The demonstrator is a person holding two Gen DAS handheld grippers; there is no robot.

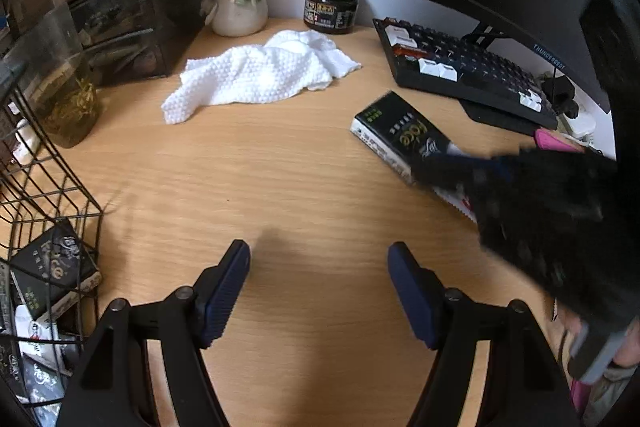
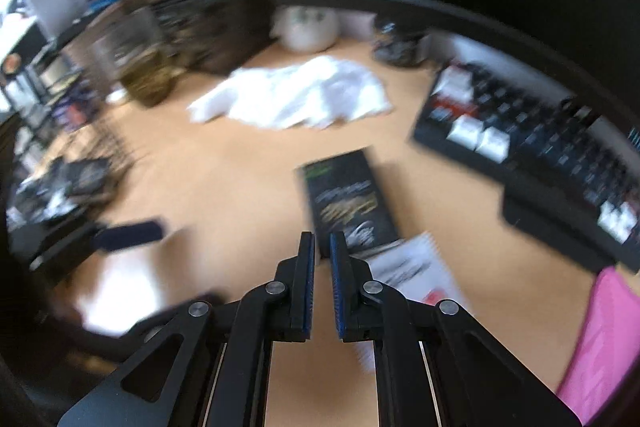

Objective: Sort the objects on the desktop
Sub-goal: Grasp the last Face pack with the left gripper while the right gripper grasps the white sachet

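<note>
1. One black tissue pack lies loose on the desk, printed face up, near the front edge of the keyboard; a white packet lies partly under its near end.
2. Its long axis runs away from your right gripper, tilted slightly, so the near short end is what you meet first.
3. Your right gripper is the nearer tool: its tips sit at that near end. Your left gripper hangs over bare desk, well apart from the pack.
4. Your right jaws are all but shut, only a thin slit between the pads; through the blur you can't tell whether they pinch the pack's edge.
5. Your left jaws stand about half open and hold nothing.
6. The wire basket, already holding similar packs, sits at the far left, beside your left gripper.
</note>
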